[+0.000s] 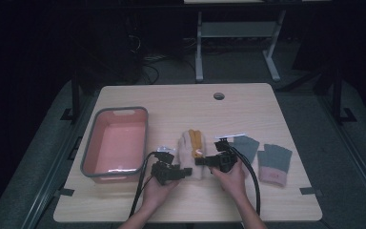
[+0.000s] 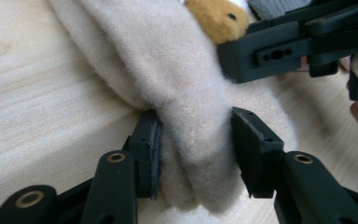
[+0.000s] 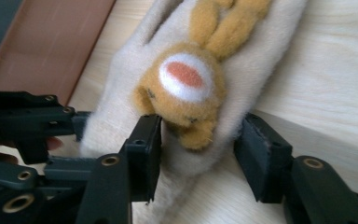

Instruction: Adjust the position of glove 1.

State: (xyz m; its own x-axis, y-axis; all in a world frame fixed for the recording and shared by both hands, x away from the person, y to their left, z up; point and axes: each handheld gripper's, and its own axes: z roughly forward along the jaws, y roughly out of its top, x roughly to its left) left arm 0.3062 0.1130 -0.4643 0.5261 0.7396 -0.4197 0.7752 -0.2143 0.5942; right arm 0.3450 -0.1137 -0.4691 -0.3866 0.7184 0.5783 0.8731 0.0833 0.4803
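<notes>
Straddling the cuff end of a cream fleece mitten (image 2: 186, 116), the left gripper (image 2: 193, 154) stands part-closed: both pads touch the bunched fabric. Opposite, the right gripper (image 3: 198, 154) stands wider; its jaws bracket the mitten's orange animal face (image 3: 186, 88), one pad against the fleece, the other just clear. From above, the mitten (image 1: 187, 152) lies near the table's (image 1: 171, 100) middle between left gripper (image 1: 174, 172) and right gripper (image 1: 209, 161), beside a pink grey-rimmed tub (image 1: 91, 143). Two grey fingerless gloves (image 1: 274, 162) lie apart at the right.
</notes>
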